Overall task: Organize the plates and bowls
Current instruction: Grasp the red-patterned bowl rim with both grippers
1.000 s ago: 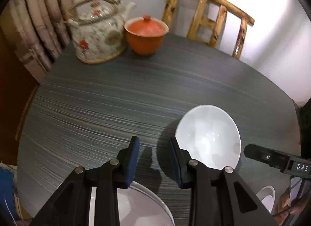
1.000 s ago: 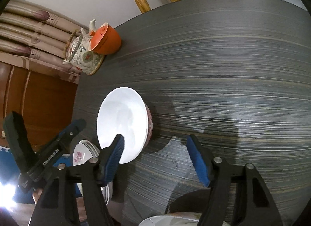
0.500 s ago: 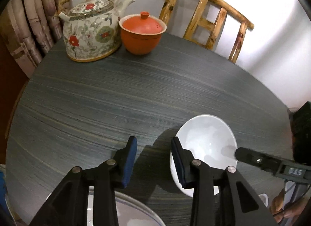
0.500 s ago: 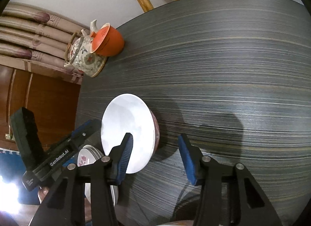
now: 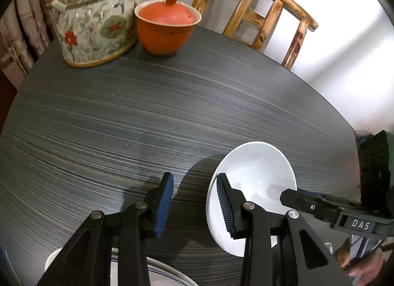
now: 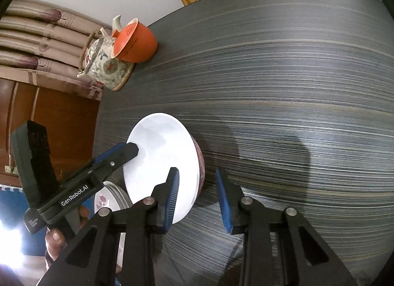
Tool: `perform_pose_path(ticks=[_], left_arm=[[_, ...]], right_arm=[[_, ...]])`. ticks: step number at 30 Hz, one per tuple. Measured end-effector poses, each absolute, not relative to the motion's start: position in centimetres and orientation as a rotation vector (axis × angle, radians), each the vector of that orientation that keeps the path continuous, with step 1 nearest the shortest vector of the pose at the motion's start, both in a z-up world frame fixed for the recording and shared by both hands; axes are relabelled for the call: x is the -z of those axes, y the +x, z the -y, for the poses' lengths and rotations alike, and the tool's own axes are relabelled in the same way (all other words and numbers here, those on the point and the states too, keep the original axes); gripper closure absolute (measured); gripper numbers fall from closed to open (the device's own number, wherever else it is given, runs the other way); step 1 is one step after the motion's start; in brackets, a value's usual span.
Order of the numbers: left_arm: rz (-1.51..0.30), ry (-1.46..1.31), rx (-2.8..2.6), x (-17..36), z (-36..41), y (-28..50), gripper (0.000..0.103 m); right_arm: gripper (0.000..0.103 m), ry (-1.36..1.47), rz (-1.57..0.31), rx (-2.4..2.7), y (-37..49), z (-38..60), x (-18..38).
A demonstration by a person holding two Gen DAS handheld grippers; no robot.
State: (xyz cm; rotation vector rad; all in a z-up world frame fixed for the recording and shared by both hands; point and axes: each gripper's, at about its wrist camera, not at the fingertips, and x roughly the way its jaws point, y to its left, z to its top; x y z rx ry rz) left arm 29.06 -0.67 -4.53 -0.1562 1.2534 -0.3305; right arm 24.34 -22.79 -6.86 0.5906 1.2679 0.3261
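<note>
the dark bench is seen with a teapot and a red lidded cup at 11 o'clock. the white bowl is found at 4 o'clock in the left view. the right gripper is set astride its rim, jaws part open; the left gripper is held beside it, jaws part open and empty. a grasp seems in hand: closing on the rim is called for, then a lift toward the stacked plates.
</note>
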Motion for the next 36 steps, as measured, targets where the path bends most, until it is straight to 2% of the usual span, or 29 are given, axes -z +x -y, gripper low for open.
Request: perform_pose_path(ticks=[8, 14, 15, 17, 19, 20, 28, 36], left_arm=[[-1.295, -0.204, 0.343, 5.9, 0.3, 28.3, 0.066], [-1.304, -0.299, 0.347, 6.4, -0.7, 27.5, 0.069], [-1.303, -0.300, 0.343, 6.4, -0.8, 27.4, 0.070], [-1.291, -0.309, 0.354, 6.5, -0.9, 27.0, 0.081], [-1.271, -0.309, 0.372, 6.3, -0.6, 26.6, 0.097], [-1.260, -0.286, 0.372, 6.1, -0.4, 26.3, 0.098], [-1.240, -0.287, 0.372, 5.8, -0.7, 24.6, 0.098], [-1.207, -0.321, 0.355, 3.1, -0.9, 22.9, 0.098]], right_arm=[[0.086, 0.580, -1.291, -0.333, 24.4, 22.5, 7.4], [0.090, 0.561, -1.296, -0.328, 24.7, 22.1, 7.5], [0.091, 0.556, -1.297, -0.328, 24.8, 22.0, 7.5], [0.092, 0.551, -1.298, -0.329, 24.9, 21.9, 7.5], [0.092, 0.542, -1.298, -0.329, 25.0, 21.8, 7.5], [0.092, 0.538, -1.297, -0.330, 25.0, 21.8, 7.4], [0.092, 0.557, -1.296, -0.331, 24.7, 21.9, 7.4], [0.092, 0.576, -1.270, -0.363, 23.1, 22.0, 5.9]])
